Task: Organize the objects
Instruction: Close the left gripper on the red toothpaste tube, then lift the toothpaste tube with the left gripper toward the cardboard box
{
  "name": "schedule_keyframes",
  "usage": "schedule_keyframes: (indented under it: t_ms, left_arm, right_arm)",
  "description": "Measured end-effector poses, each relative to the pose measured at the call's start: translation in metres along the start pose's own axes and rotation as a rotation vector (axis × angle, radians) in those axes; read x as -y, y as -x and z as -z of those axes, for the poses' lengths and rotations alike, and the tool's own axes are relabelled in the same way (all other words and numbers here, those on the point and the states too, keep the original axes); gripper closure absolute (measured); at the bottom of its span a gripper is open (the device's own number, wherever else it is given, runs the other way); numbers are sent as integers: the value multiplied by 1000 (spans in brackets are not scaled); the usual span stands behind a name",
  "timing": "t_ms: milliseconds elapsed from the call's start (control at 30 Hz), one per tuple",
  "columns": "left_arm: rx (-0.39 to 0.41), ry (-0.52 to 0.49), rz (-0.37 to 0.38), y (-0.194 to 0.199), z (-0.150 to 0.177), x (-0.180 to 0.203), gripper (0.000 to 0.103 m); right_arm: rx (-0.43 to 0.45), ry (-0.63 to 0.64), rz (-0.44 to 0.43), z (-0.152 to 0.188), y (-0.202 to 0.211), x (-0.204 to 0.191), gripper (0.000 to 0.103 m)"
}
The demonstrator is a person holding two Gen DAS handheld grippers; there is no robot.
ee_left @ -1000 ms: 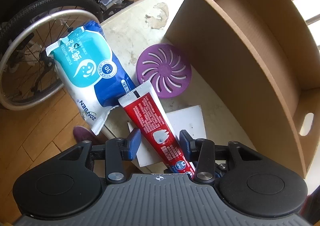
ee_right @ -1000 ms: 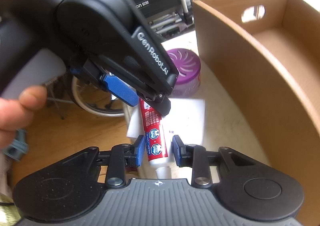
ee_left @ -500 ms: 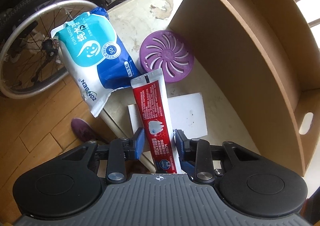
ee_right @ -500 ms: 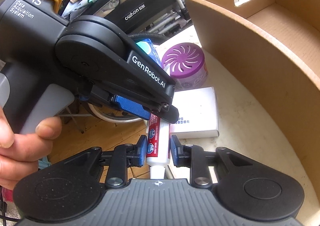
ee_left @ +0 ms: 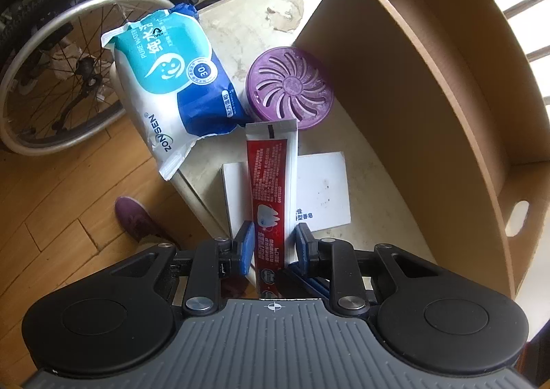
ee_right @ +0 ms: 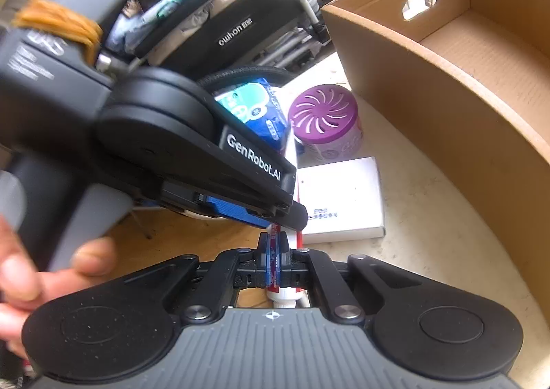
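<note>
A red and white toothpaste tube [ee_left: 271, 175] is held off the table by both grippers. My left gripper [ee_left: 274, 242] has its jaws closing on the tube's lower half, and both blue pads touch its sides. In the right wrist view my right gripper [ee_right: 274, 253] is shut on the tube's neck, squeezing it flat just above the white cap [ee_right: 282, 299]. The left tool's black housing [ee_right: 192, 134] crosses that view, with a person's hand [ee_right: 51, 272] around its grip. The tube's crimped end points at a purple air freshener [ee_left: 290, 86].
A blue wipes pack [ee_left: 172, 79] overhangs the pale table [ee_left: 240, 28] edge. A flat white box [ee_left: 319, 189] lies under the tube. A large open cardboard box [ee_left: 429, 96] stands on the right. A wheelchair wheel [ee_left: 51, 62] and a shoe [ee_left: 132, 217] are on the wooden floor.
The tube has swung from slanted to straight along the left fingers. The left jaws have narrowed onto it. The right jaws have pinched its neck flat, and the right view has rolled.
</note>
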State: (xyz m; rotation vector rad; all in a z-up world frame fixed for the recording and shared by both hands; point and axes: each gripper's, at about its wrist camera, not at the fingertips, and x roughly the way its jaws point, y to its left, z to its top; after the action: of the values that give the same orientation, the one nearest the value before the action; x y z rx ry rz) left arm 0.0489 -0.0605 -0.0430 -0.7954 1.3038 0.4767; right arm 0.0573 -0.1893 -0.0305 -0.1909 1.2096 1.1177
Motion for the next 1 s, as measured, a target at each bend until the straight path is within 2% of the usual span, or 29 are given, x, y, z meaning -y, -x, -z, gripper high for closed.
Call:
schedule_keyframes:
  t_ms: [133,267,367,433,500,567,633,867,1000]
  left_arm:
    - [8,-16,-2,-3,-2,2,79]
    - [0,11,15,-4,-4,-2,79]
    - [-3,13,17,-4,-4,-3,78]
    - [-4,12,18,-4,-4,-2,78]
    - [-7,19,25,-5,-5,-4,78]
    - [-13,26,30,-5,-6,-5,77]
    - [-16,24,32,-5,-6,-6,77]
    - [-29,33,39,-8,-8,-6,75]
    - [-39,31,39,-10,-10,-5,74]
  right_arm:
    - [16,6,34,-1,-1,-1,97]
    - [10,-6,63,-1,-1,6,95]
    - [0,-69,29,4,1,15,93]
    - [-1,-111,14,7,1,21,85]
    - [3,-160,-2,8,0,28,60]
    - [14,-209,-40,8,1,34,50]
    - [20,-222,-60,8,3,34,50]
    - [-29,-159,-26,6,-16,23,50]
    - [-58,-169,-33,5,-33,22,65]
